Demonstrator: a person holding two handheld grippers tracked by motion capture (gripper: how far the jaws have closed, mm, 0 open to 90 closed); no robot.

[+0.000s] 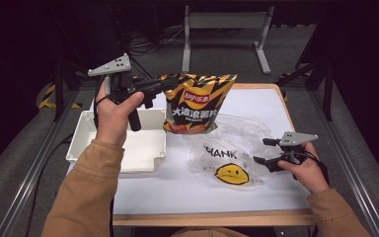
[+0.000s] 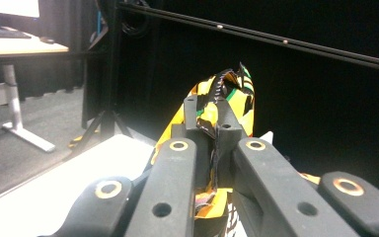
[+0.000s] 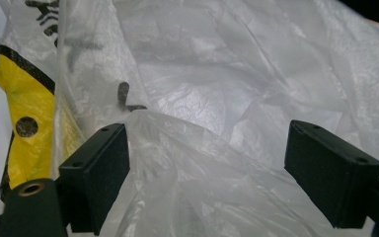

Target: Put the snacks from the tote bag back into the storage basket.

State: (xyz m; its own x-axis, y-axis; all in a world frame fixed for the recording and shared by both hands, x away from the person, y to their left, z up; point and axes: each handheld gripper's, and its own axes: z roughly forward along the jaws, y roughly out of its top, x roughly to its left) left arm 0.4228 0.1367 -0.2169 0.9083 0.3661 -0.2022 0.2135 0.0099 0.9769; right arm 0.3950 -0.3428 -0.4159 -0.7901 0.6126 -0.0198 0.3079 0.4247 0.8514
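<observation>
A yellow and black chip bag (image 1: 197, 102) hangs upright above the white table, held by its top left corner. My left gripper (image 1: 164, 84) is shut on that corner; in the left gripper view the crimped edge of the chip bag (image 2: 227, 101) sticks up between the closed jaws of my left gripper (image 2: 216, 129). A clear plastic bag (image 1: 229, 148) with a yellow smiley face and black lettering lies crumpled on the table. My right gripper (image 1: 262, 151) is open at its right edge, jaws spread around a fold of the plastic bag (image 3: 202, 148).
A white rectangular bin (image 1: 91, 129) sits at the table's left side, under my left forearm. The table (image 1: 187, 190) has a wooden rim. A metal stand (image 1: 224, 29) is on the floor beyond the far edge.
</observation>
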